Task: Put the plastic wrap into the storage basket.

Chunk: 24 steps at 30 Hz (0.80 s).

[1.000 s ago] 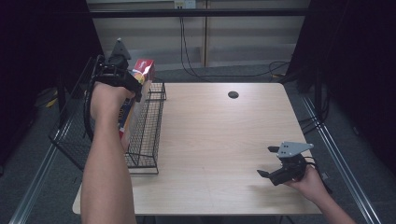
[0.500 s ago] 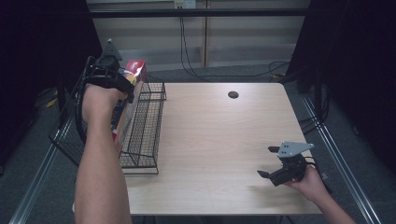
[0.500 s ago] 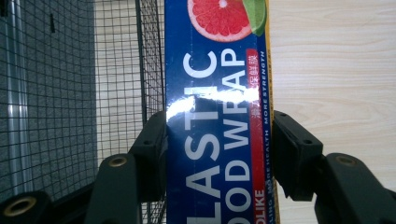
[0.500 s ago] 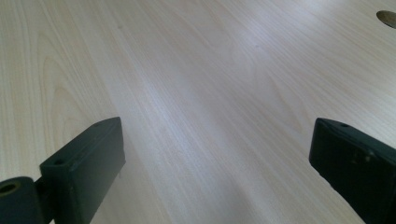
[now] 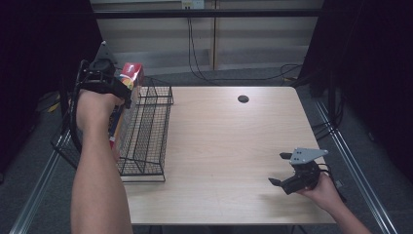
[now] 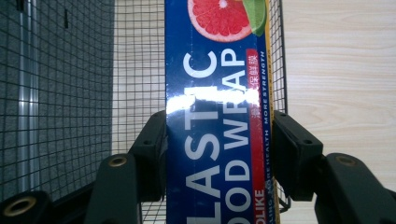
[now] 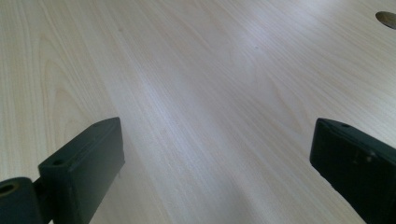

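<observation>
Here, in the high view, the left gripper (image 5: 127, 87) is up in the air at the far left corner of the table (image 5: 229, 146). It is clamped tight on a long box of plastic wrap (image 5: 130, 77). The box hangs down from the jaws, so its long side runs from the gripper down into the wire basket (image 5: 146, 131) right under it. Its lower end is hidden behind the hand (image 5: 95, 107), so I can't quite tell if it touches the basket floor. The right gripper (image 5: 281, 169) sits low at the near right of the table, well apart from the box, so the left hand is the one that is close.

In the left gripper view, the 2 black jaws press on both long sides of the box of plastic wrap (image 6: 217, 130). The box is dark blue and shiny, with big white letters, a red strip and a pink grapefruit picture at the far end. The wire basket (image 6: 135, 56) lies behind it, straight ahead along the box.

In the right gripper view, the right gripper (image 7: 215, 163) has its jaws spread wide with nothing between them, just bare table (image 7: 210, 70)
</observation>
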### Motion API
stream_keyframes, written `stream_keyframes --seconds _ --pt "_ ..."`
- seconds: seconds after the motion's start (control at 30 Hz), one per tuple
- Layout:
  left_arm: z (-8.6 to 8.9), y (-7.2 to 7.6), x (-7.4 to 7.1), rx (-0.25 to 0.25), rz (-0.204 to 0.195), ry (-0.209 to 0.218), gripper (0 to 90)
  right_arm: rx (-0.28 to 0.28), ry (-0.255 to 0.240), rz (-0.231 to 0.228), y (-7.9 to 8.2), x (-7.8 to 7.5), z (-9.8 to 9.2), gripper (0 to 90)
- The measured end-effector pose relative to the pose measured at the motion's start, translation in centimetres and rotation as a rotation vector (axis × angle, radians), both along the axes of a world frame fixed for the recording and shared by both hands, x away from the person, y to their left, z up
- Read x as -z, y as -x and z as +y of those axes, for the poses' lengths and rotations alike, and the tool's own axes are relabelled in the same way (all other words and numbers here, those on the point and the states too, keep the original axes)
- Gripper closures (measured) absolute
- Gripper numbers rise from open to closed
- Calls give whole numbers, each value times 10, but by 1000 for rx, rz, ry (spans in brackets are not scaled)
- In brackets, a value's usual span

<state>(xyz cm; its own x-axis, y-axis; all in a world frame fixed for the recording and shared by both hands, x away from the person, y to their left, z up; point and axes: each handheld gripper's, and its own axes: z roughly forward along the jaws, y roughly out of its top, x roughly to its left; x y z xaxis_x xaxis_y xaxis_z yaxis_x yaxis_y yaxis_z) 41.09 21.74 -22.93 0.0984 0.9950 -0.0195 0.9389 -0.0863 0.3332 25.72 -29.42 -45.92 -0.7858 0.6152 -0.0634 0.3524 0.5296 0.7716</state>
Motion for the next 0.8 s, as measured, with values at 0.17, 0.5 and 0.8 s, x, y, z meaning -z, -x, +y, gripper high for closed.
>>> stream_keyframes --seconds 0.17,0.5,0.8 --pt "7 2 1 -28 -8 3 454 0 -1 -2 0 0 1 31" --pt "16 3 3 -55 -6 -9 453 0 1 -6 0 0 1 32" --pt "26 2 11 -83 -7 -24 452 -3 0 -8 0 0 1 32"
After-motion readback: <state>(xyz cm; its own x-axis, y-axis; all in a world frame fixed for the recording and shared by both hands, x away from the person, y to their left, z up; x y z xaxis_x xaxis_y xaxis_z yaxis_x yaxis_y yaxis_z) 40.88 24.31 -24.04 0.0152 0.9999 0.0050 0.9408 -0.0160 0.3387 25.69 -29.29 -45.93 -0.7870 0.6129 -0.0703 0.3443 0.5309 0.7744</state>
